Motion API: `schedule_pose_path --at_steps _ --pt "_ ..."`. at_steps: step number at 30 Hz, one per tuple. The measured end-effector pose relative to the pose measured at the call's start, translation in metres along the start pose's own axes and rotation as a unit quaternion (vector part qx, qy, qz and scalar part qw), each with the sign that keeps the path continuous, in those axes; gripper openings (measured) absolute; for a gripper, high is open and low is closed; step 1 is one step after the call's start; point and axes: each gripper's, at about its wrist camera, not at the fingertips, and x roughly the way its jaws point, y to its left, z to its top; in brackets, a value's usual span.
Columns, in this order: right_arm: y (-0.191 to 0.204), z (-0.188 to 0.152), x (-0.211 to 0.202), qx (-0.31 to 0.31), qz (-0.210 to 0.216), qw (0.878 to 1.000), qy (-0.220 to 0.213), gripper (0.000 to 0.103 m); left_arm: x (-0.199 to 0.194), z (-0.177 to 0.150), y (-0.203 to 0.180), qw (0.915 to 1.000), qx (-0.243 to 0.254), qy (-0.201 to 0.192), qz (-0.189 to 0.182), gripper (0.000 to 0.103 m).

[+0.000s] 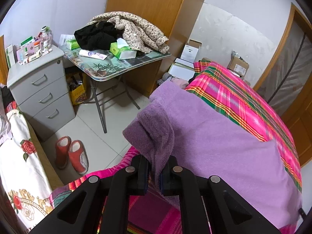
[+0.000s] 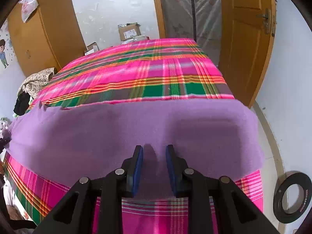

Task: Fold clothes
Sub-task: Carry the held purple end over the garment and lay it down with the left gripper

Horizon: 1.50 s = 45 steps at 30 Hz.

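Note:
A purple fleece garment (image 1: 218, 142) lies spread across a bed with a pink, green and orange plaid cover (image 1: 239, 97). My left gripper (image 1: 156, 167) is shut on a fold of the purple fleece at its left edge, and the pinched cloth rises in a bunched ridge above the fingers. The right wrist view shows the same garment (image 2: 126, 128) flat and wide on the plaid cover (image 2: 148, 72). My right gripper (image 2: 154, 154) hovers open over its near edge, blue pads (image 2: 137, 167) apart, nothing between them.
Left of the bed stand a folding table (image 1: 109, 68) piled with clothes and tissue packs, a grey drawer cabinet (image 1: 41, 89), and red slippers (image 1: 71, 154) on the tiled floor. A wooden wardrobe (image 1: 154, 9) is behind. A door (image 2: 245, 39) and a black tape roll (image 2: 292, 197) lie right.

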Motion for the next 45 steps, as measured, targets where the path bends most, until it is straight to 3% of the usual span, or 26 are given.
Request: schedule_pose_path --at_steps 5,10,21,27,35,42,45 --pt "0.045 0.004 0.003 -0.040 0.061 0.997 -0.006 0.025 -0.013 0.004 -0.007 0.9998 0.009 -0.015 -0.006 0.008" --pt "0.103 -0.005 0.023 -0.105 0.117 0.987 0.019 0.025 -0.030 0.007 -0.019 0.9991 0.022 -0.030 -0.021 0.008" --pt "0.097 -0.005 0.029 -0.088 0.110 0.990 0.024 0.025 -0.062 0.003 -0.089 0.9885 0.099 -0.055 -0.100 0.008" --pt "0.090 -0.006 0.025 -0.080 0.108 0.991 0.020 0.025 -0.073 -0.010 -0.139 0.9751 0.147 -0.051 -0.158 0.008" --pt "0.084 -0.007 0.023 -0.070 0.107 0.992 0.017 0.025 -0.078 -0.045 -0.206 0.9499 0.217 -0.018 -0.224 0.008" --pt "0.082 -0.008 0.020 -0.061 0.110 0.992 0.014 0.025 -0.069 -0.097 -0.250 0.9275 0.275 0.034 -0.251 0.008" --pt "0.083 -0.007 0.020 -0.062 0.117 0.991 0.015 0.025 -0.063 -0.120 -0.257 0.9203 0.301 0.052 -0.245 0.008"
